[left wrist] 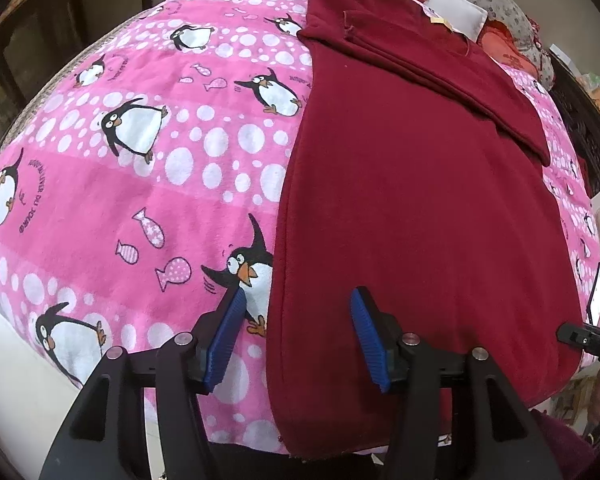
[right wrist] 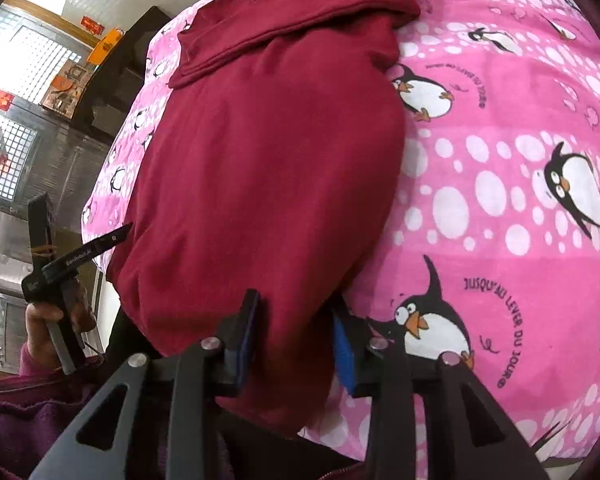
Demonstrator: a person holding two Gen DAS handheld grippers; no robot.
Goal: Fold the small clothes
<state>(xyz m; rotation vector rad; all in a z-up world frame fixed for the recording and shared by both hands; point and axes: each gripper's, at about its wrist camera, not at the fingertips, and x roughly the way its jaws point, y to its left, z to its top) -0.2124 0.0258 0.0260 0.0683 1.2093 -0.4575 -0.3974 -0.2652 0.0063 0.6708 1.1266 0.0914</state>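
Note:
A dark red garment (left wrist: 412, 184) lies lengthwise on a pink penguin-print blanket (left wrist: 140, 160), its far part folded over with a sleeve across it. My left gripper (left wrist: 296, 312) is open, its blue pads astride the garment's near left edge, just above the cloth. In the right wrist view the same garment (right wrist: 268, 152) fills the middle. My right gripper (right wrist: 296, 328) has its jaws open around the garment's near hem, which bulges between the pads; a firm pinch cannot be seen.
A white label or card (left wrist: 456, 12) and red patterned cloth (left wrist: 500, 40) lie beyond the garment's far end. The other handheld gripper (right wrist: 60, 264) shows at the left of the right wrist view. Dark furniture (right wrist: 112, 76) stands past the blanket (right wrist: 500, 200).

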